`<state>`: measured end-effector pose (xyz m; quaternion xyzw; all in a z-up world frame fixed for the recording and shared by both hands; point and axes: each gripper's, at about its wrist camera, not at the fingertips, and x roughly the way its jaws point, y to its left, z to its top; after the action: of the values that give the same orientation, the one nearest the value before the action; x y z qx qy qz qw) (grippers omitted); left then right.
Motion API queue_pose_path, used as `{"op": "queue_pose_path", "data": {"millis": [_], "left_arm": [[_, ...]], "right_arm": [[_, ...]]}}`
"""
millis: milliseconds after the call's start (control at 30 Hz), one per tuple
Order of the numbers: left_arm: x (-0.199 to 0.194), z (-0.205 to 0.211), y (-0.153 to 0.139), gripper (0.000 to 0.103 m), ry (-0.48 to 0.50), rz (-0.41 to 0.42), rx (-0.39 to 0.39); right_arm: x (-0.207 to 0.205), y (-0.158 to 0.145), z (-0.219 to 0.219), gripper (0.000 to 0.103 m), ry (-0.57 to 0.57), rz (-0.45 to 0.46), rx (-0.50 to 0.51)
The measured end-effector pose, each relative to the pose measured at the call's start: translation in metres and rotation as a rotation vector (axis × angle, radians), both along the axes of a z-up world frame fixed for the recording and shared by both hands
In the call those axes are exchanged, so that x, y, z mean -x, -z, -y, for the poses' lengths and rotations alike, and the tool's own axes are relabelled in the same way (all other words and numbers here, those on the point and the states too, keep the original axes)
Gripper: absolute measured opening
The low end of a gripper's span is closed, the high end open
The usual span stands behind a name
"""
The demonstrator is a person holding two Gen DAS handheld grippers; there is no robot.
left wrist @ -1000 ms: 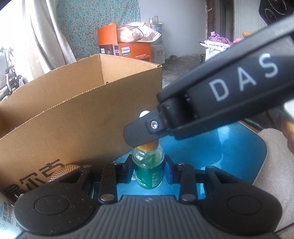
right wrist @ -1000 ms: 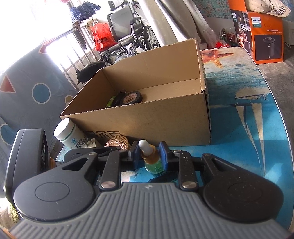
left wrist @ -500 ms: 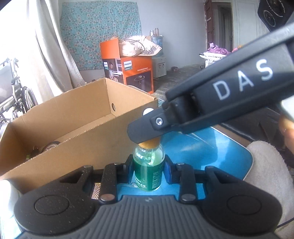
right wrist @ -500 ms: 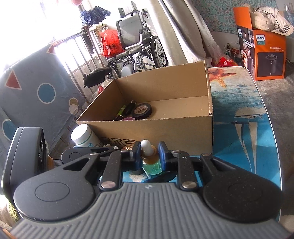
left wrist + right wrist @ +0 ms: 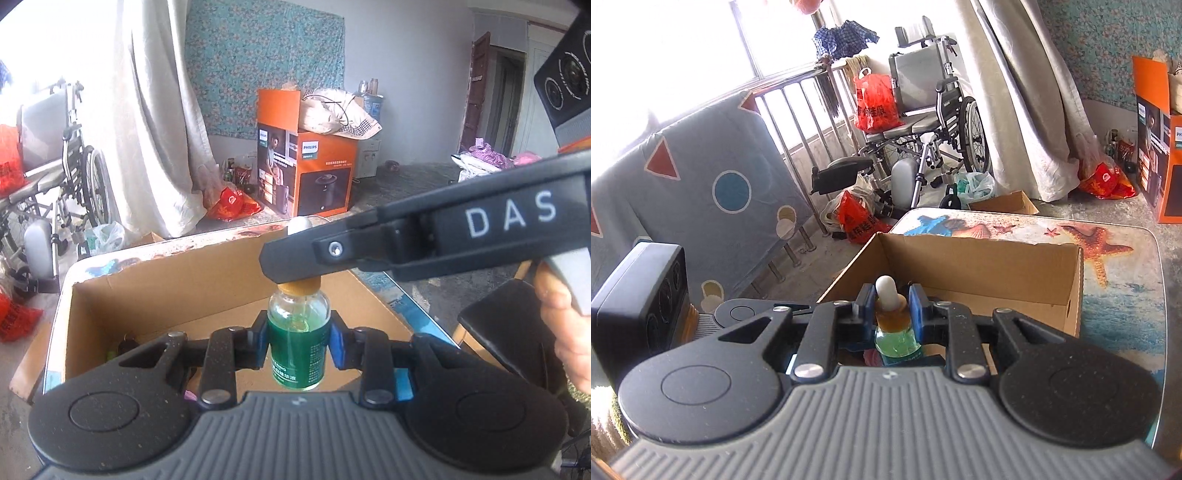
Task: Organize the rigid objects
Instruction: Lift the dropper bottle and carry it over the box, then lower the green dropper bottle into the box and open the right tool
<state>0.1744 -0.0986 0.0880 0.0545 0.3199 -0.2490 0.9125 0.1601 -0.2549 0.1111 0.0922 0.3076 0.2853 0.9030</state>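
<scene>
"DAS" on right tool (image 5: pixel 295 258); "PHILIPS" on orange box (image 5: pixel 325 177).

The open brown cardboard box (image 5: pixel 1015 273) sits on the sea-printed tabletop (image 5: pixel 1123 302), its top unobstructed and most of its floor bare; only some small dark items (image 5: pixel 127 341) lie low in one corner. The tabletop past the box's far wall is clear up to the edge. Over the box, the two black grippers crowd each other: the right gripper (image 5: pixel 295 258) crosses above the left gripper (image 5: pixel 298 341), both clamped on one green-liquid glass dropper bottle (image 5: pixel 298 332), leaving little room between them.
</scene>
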Motion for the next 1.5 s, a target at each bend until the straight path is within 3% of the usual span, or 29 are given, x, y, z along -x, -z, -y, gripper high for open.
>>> {"op": "queue_pose_path", "data": {"millis": [200, 400, 733, 967, 1067, 1200, 1333, 1500], "left_arm": [[-0.076, -0.013, 0.019, 0.033, -0.079, -0.133, 0.005], [-0.138, -0.014, 0.044, 0.031, -0.144, -0.238, -0.023], [-0.184, -0.011, 0.066, 0.034, -0.198, -0.296, -0.065], [-0.182, -0.012, 0.070, 0.039, -0.202, -0.306, -0.054], [-0.179, -0.013, 0.067, 0.047, -0.203, -0.305, -0.044], [-0.168, -0.014, 0.059, 0.060, -0.204, -0.281, -0.045], [-0.151, -0.015, 0.045, 0.065, -0.203, -0.259, -0.044], [-0.114, -0.021, 0.018, 0.074, -0.176, -0.206, -0.035]], "right_arm": [[-0.092, 0.025, -0.004, 0.019, -0.002, -0.156, -0.002], [-0.161, 0.075, -0.011, 0.019, 0.015, -0.277, 0.008], [-0.224, 0.115, -0.026, 0.019, 0.018, -0.306, 0.052], [-0.235, 0.127, -0.032, 0.021, 0.013, -0.304, 0.059], [-0.233, 0.125, -0.032, 0.022, 0.009, -0.309, 0.051], [-0.225, 0.119, -0.026, 0.034, 0.020, -0.311, 0.023], [-0.203, 0.101, -0.013, 0.040, 0.047, -0.275, -0.003], [-0.151, 0.064, 0.016, 0.041, 0.095, -0.206, -0.058]]}}
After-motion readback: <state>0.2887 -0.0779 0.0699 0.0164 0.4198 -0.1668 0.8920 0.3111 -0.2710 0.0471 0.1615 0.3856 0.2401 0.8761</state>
